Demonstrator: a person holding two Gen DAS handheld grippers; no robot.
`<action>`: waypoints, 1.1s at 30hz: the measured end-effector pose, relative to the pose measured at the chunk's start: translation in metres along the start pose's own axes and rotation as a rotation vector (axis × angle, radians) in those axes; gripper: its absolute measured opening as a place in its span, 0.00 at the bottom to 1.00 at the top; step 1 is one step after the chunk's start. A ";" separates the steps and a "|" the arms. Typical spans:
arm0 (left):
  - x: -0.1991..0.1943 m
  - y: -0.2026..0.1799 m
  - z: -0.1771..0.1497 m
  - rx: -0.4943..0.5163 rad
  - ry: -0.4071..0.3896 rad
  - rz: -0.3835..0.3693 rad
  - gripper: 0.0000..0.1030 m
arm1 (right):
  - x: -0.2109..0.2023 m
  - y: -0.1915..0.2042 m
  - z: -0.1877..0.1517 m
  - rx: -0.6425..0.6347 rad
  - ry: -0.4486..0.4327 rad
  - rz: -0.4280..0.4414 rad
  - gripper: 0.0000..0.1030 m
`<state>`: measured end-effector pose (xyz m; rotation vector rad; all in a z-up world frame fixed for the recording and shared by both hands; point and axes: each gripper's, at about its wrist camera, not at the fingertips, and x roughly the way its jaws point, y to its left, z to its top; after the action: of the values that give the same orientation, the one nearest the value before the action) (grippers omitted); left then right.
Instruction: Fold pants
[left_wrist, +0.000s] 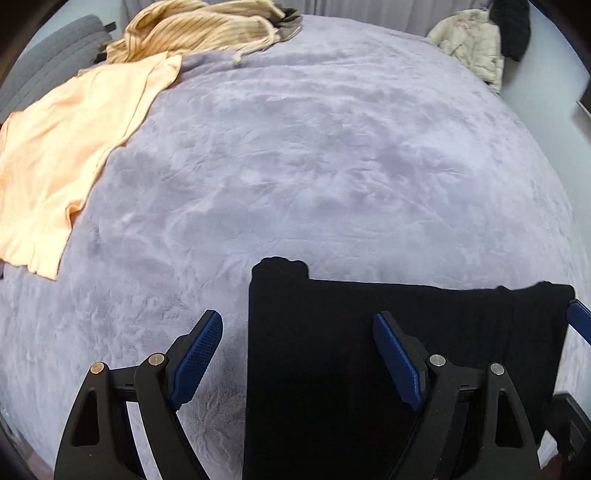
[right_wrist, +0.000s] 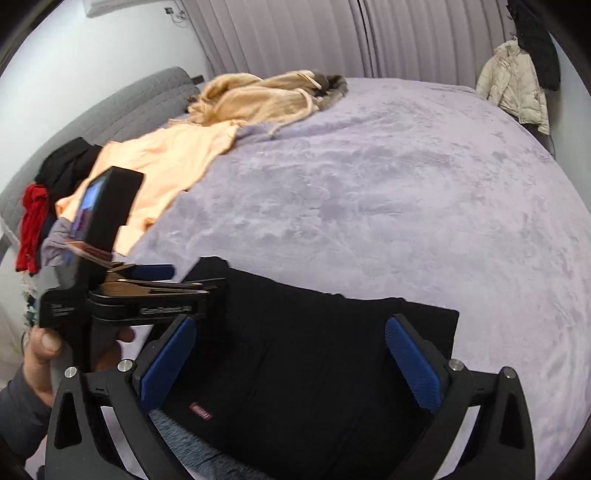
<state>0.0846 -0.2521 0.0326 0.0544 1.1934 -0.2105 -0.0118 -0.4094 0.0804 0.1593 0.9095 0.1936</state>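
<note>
- Black pants (left_wrist: 369, 350) lie folded flat on the lavender blanket (left_wrist: 295, 166), at the near edge of the bed, directly under both grippers.
- Left gripper (left_wrist: 299, 354) hangs spread wide with nothing between its blue pads; the pants' left edge runs up between its fingers, so one finger is over bare blanket and the other over black cloth.
- Right gripper (right_wrist: 291, 362) also stands wide apart and empty, both fingers above the pants, a small red label (right_wrist: 201, 410) showing near its left finger.
- Farther off on the left lie an orange shirt (left_wrist: 62, 155) and a striped tan garment (left_wrist: 199, 29).
</note>
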 end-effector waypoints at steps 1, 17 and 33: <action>0.004 0.005 -0.002 -0.014 0.024 -0.023 0.82 | 0.012 -0.006 0.001 0.022 0.035 -0.018 0.99; -0.027 -0.011 -0.014 0.084 -0.092 -0.009 0.97 | 0.026 -0.006 0.000 0.003 0.076 -0.125 1.00; -0.045 0.009 -0.089 0.105 -0.094 0.013 0.97 | -0.010 0.036 -0.094 -0.080 0.096 -0.131 0.99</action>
<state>-0.0106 -0.2242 0.0405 0.1427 1.0874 -0.2617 -0.0961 -0.3714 0.0390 0.0161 1.0023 0.1166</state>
